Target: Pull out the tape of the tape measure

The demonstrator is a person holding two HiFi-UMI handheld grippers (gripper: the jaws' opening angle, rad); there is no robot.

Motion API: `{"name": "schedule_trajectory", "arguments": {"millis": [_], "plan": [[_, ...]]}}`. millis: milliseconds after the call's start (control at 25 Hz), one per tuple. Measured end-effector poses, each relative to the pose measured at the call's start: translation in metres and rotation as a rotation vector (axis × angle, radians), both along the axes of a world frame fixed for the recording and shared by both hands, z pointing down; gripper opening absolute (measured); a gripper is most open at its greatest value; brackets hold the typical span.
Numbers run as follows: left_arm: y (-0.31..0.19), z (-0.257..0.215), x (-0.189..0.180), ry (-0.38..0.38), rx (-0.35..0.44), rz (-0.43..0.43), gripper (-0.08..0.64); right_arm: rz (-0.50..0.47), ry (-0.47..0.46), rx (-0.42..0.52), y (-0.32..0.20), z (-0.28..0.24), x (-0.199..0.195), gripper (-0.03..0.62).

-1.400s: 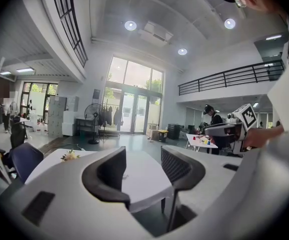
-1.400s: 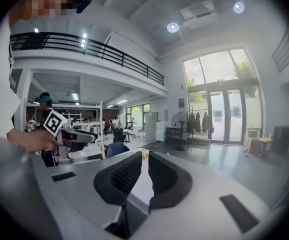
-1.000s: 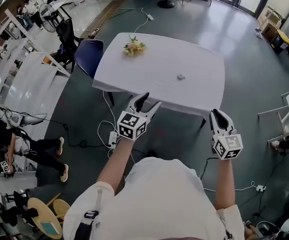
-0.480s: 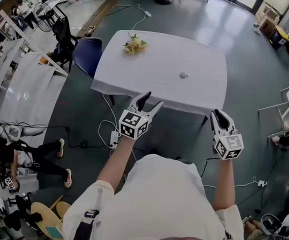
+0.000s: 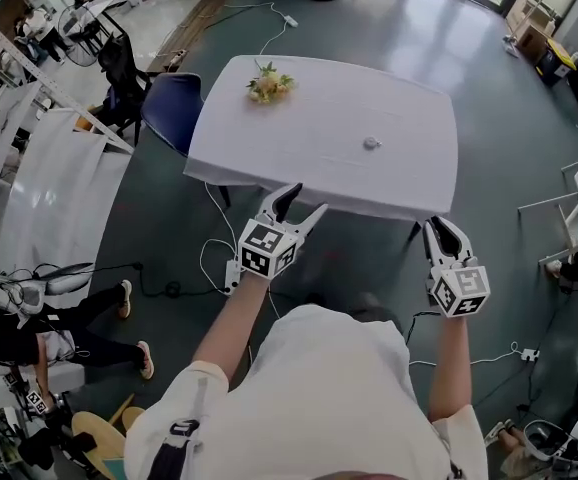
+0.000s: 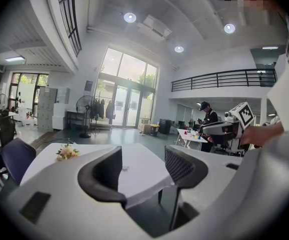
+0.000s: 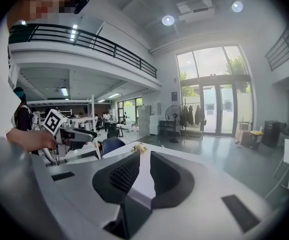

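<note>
a: so where's the tape measure point(image 5: 372, 143) sitting?
b: lying right of the middle of the table point(image 5: 269, 118), toward its near edge. left gripper point(image 5: 305, 199): jaws have just been opening wide, gripping nothing. right gripper point(image 5: 439, 225): gaping narrowly, empty.

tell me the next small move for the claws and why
Probably step in and carry both claws forward over the white table. The small round thing, likely the tape measure, lies there well ahead of the left claw and the right claw. The left claw's jaws have just been opening, with nothing between them. The right claw's jaws stand narrowly apart, also empty.
</note>
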State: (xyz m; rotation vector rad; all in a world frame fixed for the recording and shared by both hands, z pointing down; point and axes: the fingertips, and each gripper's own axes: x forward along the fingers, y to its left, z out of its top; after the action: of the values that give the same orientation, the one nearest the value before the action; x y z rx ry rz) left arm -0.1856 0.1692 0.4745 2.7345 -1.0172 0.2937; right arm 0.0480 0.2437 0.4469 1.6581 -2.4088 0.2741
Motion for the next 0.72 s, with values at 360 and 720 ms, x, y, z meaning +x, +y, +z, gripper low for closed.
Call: {"name": "schedule_trajectory", "arguments": {"millis": [360,720], "plan": [[-0.021,0.012,0.012,-0.006,-0.028,-0.004,0.272,-0.009,-0.009,-0.033,-0.022,0.014,0.011,0.066],[-0.075,0.028,0.044,-0.026,-0.049,-0.034,0.272,-0.058,-0.061,-0.065,-0.094,0.037,0.039,0.067]]}}
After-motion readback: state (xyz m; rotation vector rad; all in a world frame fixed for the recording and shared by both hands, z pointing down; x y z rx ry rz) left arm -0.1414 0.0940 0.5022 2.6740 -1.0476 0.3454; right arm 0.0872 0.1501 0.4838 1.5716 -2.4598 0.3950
